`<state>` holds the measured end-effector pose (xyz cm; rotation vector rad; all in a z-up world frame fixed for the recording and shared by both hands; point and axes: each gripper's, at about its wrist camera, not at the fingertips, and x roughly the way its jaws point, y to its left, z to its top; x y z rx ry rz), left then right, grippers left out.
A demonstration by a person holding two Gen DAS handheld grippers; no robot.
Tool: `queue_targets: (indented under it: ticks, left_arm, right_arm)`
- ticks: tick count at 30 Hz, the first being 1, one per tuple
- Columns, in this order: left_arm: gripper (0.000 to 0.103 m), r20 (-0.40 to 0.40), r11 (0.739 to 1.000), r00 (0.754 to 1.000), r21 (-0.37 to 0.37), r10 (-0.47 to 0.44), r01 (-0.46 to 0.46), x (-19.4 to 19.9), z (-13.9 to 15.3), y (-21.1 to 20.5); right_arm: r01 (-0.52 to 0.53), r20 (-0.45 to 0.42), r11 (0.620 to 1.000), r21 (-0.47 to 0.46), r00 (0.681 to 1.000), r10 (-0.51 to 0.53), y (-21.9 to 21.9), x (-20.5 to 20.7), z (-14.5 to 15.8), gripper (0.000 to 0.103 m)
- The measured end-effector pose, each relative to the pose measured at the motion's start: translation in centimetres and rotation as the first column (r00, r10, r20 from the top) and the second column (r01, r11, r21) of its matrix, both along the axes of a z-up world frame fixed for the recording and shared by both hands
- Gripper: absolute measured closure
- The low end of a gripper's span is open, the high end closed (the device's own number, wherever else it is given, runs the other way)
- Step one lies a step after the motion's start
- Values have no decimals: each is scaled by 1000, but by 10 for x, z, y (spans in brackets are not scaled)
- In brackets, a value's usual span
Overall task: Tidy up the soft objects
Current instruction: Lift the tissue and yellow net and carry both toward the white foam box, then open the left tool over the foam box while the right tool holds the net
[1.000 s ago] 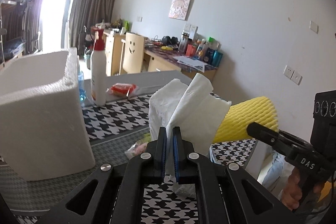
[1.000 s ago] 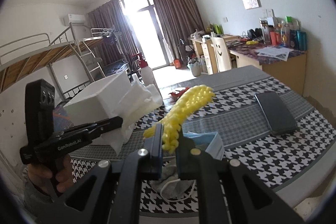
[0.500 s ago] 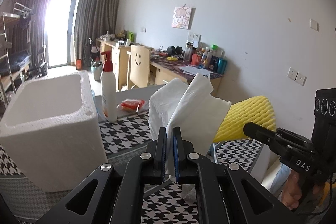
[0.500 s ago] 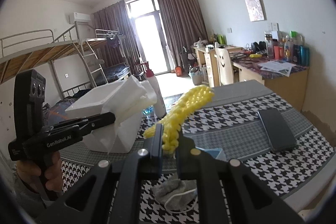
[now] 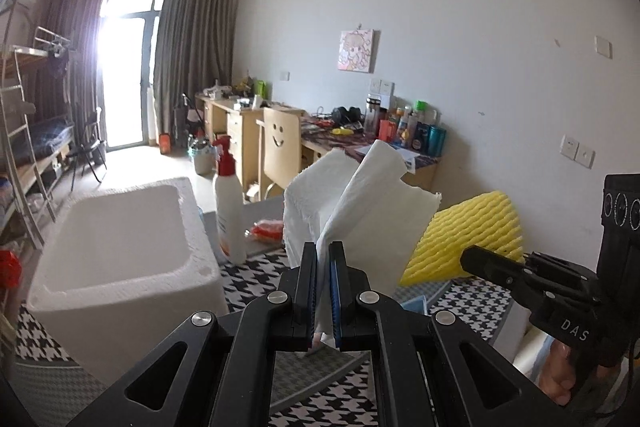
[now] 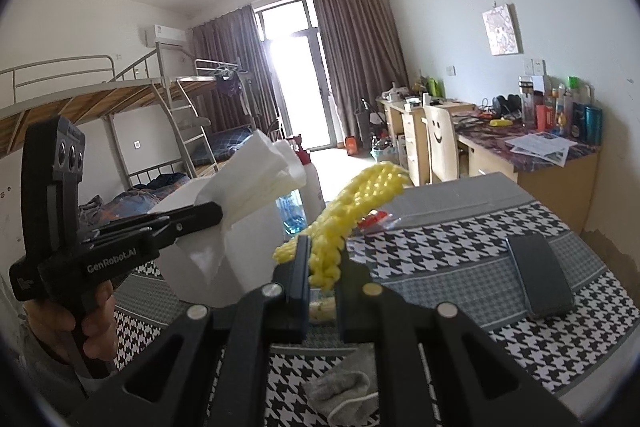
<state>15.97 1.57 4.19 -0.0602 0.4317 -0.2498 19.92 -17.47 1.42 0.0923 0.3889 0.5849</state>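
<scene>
My left gripper is shut on a white paper towel, which stands up crumpled above its fingers. To its right my right gripper shows from the side, holding a yellow foam net. In the right wrist view my right gripper is shut on the same yellow foam net, lifted above the table. My left gripper is at the left there, with the paper towel in it. A white foam box stands open-topped at the left, below and beside both loads.
A houndstooth tablecloth covers the table. On it lie a dark phone, a grey sock, a red packet and a white pump bottle. Desks, a chair and a bunk bed fill the room behind.
Both grippers have risen with their loads. The foam box now sits lower in the left wrist view, with its open inside showing.
</scene>
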Motion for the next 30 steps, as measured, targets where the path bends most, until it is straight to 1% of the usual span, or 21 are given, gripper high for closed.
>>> queue_targets:
  ticks: [17,30]
  left_arm:
    - [97,47,998,997,21,59,-60,9,15,14]
    - [97,67,992,991,25,120,-122,21,28,33]
  right_arm:
    - [-37,43,999,15,998,37,14,9,14,90]
    - [-68,56,998,8,996,68,31,21,23,90]
